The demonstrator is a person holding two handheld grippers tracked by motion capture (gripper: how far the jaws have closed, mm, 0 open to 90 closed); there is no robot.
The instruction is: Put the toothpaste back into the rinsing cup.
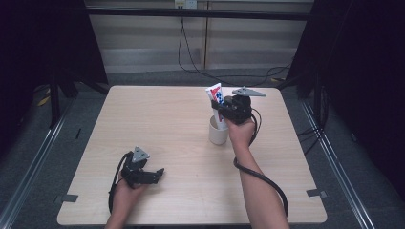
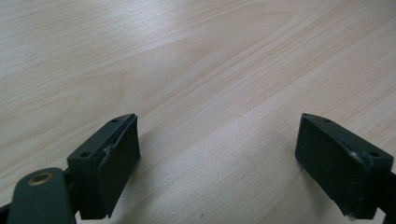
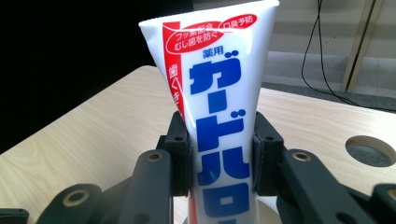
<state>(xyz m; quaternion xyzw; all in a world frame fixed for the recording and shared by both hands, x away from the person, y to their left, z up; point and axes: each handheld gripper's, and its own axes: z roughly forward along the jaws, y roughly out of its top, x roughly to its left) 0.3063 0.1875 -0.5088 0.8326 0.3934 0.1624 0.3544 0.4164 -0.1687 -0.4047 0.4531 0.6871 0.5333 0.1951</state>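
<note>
**Lowering the toothpaste tube into the cup**

We held the toothpaste tube (image 3: 219,116) upright in the right tool (image 1: 224,110), whose jaws were clamped on its two flat sides about midway down, crimped end up. In the high view the tube (image 1: 216,97) stood directly over the white cup (image 1: 218,131), which sat right of centre on the wooden surface (image 1: 157,124), and its lower end seemed to have reached the cup's mouth. The left tool (image 1: 160,172) rested near the front edge of the surface, well apart from the cup, its jaws spread wide with nothing between them; in its own view we saw the pads (image 2: 119,163) and bare wood beyond.

To do this step well, we judged that we should keep the tube vertical and centred on the cup, bring it straight down until its cap end bore on the bottom, and only then ease the grip. Letting go early could drop the tube against the rim and tip the light cup; a sideways push from the tool could do the same. The idle left tool was too far off to steady it.

Several points were hard to make out. The tube's cap end was hidden by the tool and the cup wall, so we could not tell how deep it sat, or whether it touched the rim. The cup's inside was out of sight. In the right gripper view the cup was a pale sliver at the bottom edge. A round hole (image 3: 371,150) lay in the surface beyond.
</note>
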